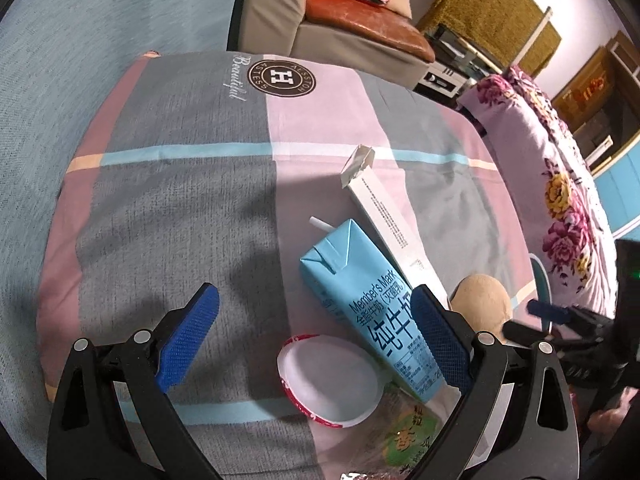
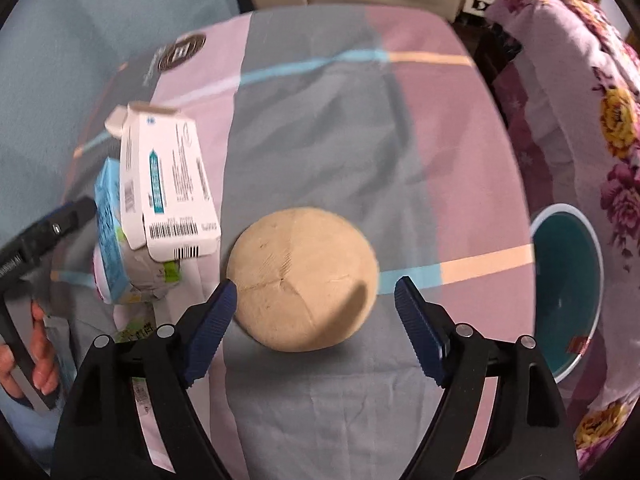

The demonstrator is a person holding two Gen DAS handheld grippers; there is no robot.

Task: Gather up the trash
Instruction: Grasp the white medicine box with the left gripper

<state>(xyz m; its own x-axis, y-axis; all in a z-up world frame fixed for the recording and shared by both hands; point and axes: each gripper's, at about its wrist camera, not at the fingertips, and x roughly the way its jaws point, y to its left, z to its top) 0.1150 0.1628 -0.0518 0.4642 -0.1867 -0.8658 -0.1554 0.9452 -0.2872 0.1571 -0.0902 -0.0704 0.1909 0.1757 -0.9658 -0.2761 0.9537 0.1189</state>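
Observation:
On the checked cloth lies a heap of trash: a blue milk carton (image 1: 372,308) with a straw, a long white box (image 1: 384,216), a white red-rimmed lid (image 1: 332,380) and a green wrapper (image 1: 404,432). My left gripper (image 1: 314,296) hovers open over the lid and carton, gripping nothing. A tan round ball-like thing (image 2: 304,276) sits to the right of the heap. My right gripper (image 2: 316,290) stands open above it, one finger on each side, pads not pressing. The white box (image 2: 172,184) and blue carton (image 2: 110,232) show at the left of the right wrist view.
A teal bowl-shaped bin (image 2: 568,284) stands at the right, against a flowered quilt (image 2: 612,120). A sofa (image 1: 360,24) lies beyond the cloth's far edge. A person's hand (image 2: 40,360) holds the left gripper's handle.

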